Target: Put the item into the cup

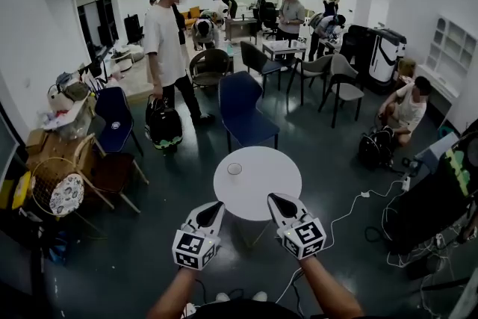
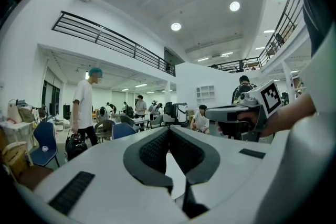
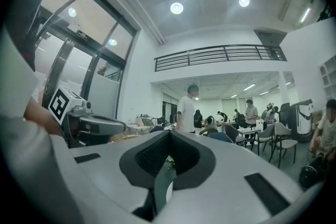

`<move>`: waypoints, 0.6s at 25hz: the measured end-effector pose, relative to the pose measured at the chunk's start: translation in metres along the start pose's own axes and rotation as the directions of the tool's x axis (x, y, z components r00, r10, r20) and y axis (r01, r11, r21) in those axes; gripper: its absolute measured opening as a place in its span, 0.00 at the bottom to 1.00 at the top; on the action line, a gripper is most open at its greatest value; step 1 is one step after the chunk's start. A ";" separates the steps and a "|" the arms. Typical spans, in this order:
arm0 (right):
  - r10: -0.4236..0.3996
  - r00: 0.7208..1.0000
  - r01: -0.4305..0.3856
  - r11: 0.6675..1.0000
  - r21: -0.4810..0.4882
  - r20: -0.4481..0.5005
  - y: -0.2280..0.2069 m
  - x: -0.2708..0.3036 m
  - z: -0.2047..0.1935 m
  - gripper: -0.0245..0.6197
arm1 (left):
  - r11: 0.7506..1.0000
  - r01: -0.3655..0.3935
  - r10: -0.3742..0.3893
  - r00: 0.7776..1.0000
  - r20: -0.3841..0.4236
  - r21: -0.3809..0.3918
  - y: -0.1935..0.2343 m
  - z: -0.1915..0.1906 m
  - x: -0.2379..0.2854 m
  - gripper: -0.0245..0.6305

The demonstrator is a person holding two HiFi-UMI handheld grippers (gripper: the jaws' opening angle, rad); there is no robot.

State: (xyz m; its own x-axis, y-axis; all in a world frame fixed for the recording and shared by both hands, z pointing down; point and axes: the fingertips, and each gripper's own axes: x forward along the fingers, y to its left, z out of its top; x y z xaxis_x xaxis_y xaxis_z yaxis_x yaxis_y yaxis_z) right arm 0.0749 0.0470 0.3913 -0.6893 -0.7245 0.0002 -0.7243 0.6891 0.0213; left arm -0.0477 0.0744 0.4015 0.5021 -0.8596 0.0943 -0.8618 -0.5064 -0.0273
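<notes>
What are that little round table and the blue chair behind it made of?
Round table: looks like a smooth white laminate or painted top, matte and evenly coloured; which, I cannot tell. Blue chair: seemingly a moulded plastic shell, one smooth curved piece, on thin dark legs, probably metal.

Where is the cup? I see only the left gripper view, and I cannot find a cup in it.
Observer: In the head view the cup stands on a round white table, on its left half.
Operator: How do my left tongs lie to it?
Observer: The left tongs are close to the table's near edge. The cup is ahead of them, slightly to the right.
Operator: Are the right tongs open?
Observer: No. In the right gripper view the right tongs are closed, tip against tip.
</notes>
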 end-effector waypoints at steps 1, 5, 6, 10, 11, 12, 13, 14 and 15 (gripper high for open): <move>-0.001 1.000 0.001 1.000 0.000 0.000 0.003 0.002 0.001 0.06 | 1.000 0.002 -0.002 1.000 0.000 0.001 0.002 0.001 -0.002 0.06; -0.001 1.000 0.001 1.000 -0.006 -0.001 0.011 0.009 0.006 0.06 | 1.000 0.007 -0.007 1.000 -0.002 0.005 0.011 0.002 -0.009 0.06; -0.001 1.000 0.001 1.000 -0.007 0.000 0.012 0.010 0.006 0.06 | 1.000 0.006 -0.006 1.000 -0.003 0.004 0.012 0.001 -0.010 0.06; -0.004 1.000 0.004 1.000 -0.005 -0.001 0.012 0.009 0.006 0.06 | 1.000 0.009 -0.009 1.000 -0.004 0.004 0.012 0.001 -0.009 0.06; -0.005 1.000 0.005 1.000 -0.005 -0.001 0.012 0.009 0.006 0.06 | 1.000 0.010 -0.010 1.000 -0.005 0.005 0.012 0.001 -0.009 0.06; -0.005 1.000 0.005 1.000 -0.004 -0.002 0.011 0.009 0.006 0.06 | 1.000 0.011 -0.011 1.000 -0.006 0.005 0.011 0.001 -0.008 0.06; -0.006 1.000 0.006 1.000 -0.004 -0.003 0.010 0.009 0.007 0.06 | 1.000 0.012 -0.012 1.000 -0.007 0.005 0.011 0.002 -0.007 0.06; -0.006 1.000 0.006 1.000 -0.005 -0.004 0.009 0.009 0.007 0.06 | 1.000 0.013 -0.013 1.000 -0.009 0.004 0.011 0.002 -0.006 0.06; -0.006 1.000 0.006 1.000 -0.005 -0.005 0.007 0.009 0.007 0.06 | 1.000 0.014 -0.014 1.000 -0.010 0.003 0.010 0.002 -0.005 0.06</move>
